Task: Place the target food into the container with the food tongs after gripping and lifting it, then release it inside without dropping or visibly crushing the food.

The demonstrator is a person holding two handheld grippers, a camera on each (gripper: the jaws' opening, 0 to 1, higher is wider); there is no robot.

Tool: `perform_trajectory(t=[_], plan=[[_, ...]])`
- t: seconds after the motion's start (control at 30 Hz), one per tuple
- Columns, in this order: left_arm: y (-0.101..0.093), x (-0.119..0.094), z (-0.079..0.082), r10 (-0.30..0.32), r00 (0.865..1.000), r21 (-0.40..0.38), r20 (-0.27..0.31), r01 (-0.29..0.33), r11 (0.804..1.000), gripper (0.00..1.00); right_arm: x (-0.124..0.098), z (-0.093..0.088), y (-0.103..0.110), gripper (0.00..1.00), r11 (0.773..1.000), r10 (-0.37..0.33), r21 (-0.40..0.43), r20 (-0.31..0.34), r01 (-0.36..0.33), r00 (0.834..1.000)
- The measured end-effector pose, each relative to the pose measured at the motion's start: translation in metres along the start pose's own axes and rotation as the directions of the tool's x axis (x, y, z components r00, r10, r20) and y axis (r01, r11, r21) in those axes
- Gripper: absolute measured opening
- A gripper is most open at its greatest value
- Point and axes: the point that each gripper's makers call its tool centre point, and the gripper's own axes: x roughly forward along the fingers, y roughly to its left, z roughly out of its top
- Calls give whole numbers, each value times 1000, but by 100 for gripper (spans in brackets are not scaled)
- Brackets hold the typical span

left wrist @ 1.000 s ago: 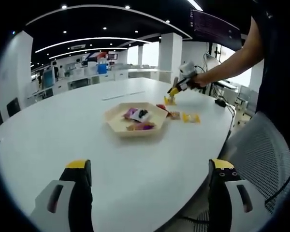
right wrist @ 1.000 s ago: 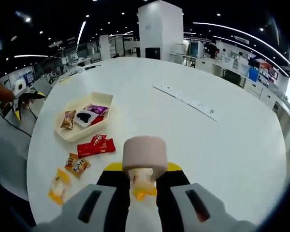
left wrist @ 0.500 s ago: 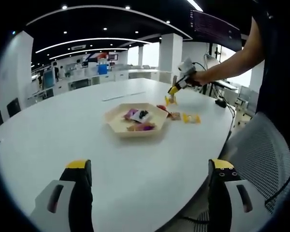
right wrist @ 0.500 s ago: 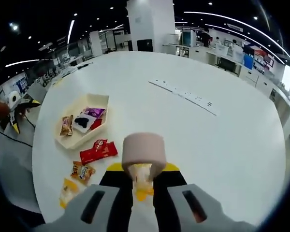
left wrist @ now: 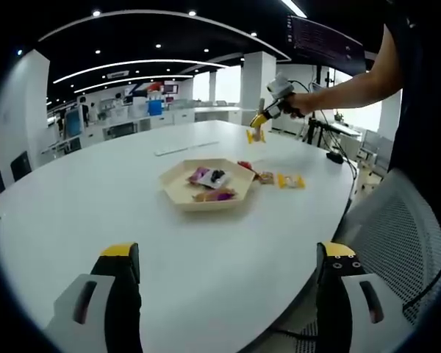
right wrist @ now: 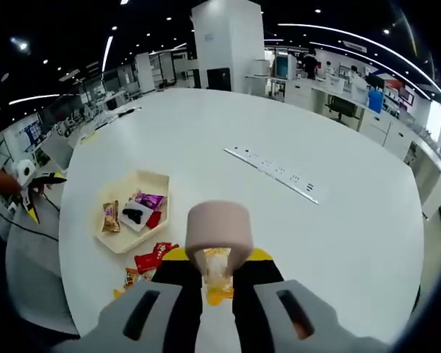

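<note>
In the left gripper view, my left gripper (left wrist: 224, 294) sat low at the bottom of the frame with its two yellow-tipped jaws spread wide and nothing between them, hanging over the near edge of the white table (left wrist: 95, 213). At the middle of the frame lay the beige hexagonal tray (left wrist: 206, 182) with several wrapped snacks in it, and just right of it two loose packets, an orange one (left wrist: 264, 176) and a yellow one (left wrist: 290, 179), lay on the tabletop. In the upper right, my bare forearm (left wrist: 349, 87) reached across from the right edge, and the right gripper (left wrist: 258, 126) at its end was raised clear above the table with a small yellow packet (left wrist: 254, 136) hanging from its tips. In the right gripper view, my right gripper (right wrist: 214, 283) had its jaws drawn in close at bottom centre, pinching that yellow packet (right wrist: 217, 273) just beneath a pinkish round roller (right wrist: 218, 229). The tray (right wrist: 136, 209) showed at the left of centre, well below, with a red packet (right wrist: 154, 255) beside it.
</note>
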Motion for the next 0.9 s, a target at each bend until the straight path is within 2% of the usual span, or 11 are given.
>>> perform_trajectory(t=[0.47, 0.9], plan=[[-1, -1, 6, -5, 1000, 12, 27, 5, 1000, 98, -22, 16, -5, 14, 998, -39, -38, 22, 39, 999], [0, -3, 10, 1, 999, 21, 50, -2, 1000, 100, -23, 35, 16, 15, 997, -22, -78, 31, 24, 999]])
